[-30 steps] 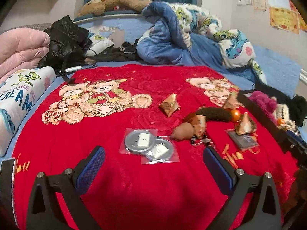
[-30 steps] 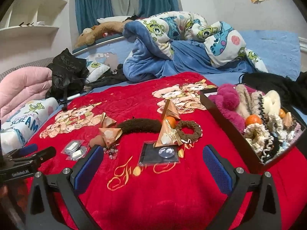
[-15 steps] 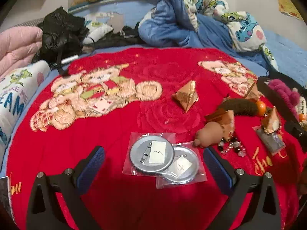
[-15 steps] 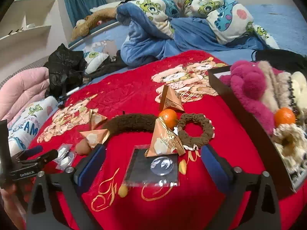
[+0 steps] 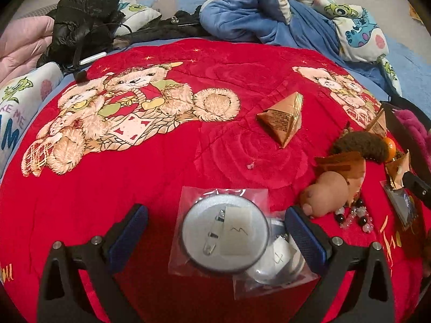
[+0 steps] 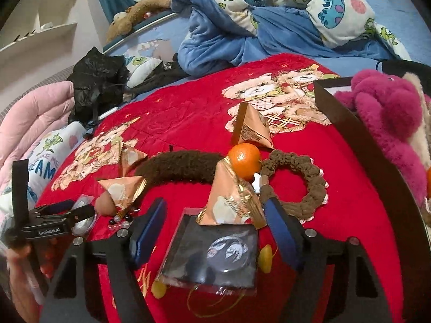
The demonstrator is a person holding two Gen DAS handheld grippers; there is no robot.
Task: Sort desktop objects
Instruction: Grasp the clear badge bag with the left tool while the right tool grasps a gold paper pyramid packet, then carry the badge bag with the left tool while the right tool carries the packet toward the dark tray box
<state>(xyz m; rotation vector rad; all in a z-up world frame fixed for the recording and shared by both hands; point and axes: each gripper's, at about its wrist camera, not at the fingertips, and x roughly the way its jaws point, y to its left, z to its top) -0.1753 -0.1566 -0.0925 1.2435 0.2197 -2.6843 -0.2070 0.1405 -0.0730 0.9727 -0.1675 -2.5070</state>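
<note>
Left hand-held gripper (image 5: 216,223) spread over bagged silver badge (image 5: 225,235) on red blanket (image 5: 134,188); second badge (image 5: 277,263) half hidden beneath. Right hand-held gripper (image 6: 214,216) just narrowing, unclamped, around dark packet (image 6: 212,255), partly covered by gold pyramid pouch (image 6: 231,202).

We can read "GenRobot.AI" in white on the black body of the left gripper (image 6: 64,210), at the near left of the right wrist view. On the white pillow (image 6: 45,158) at far left we make out "KE ME" above "EAM" in blue letters. Print on the gold pyramid packets (image 6: 250,132) is too small to read.
</note>
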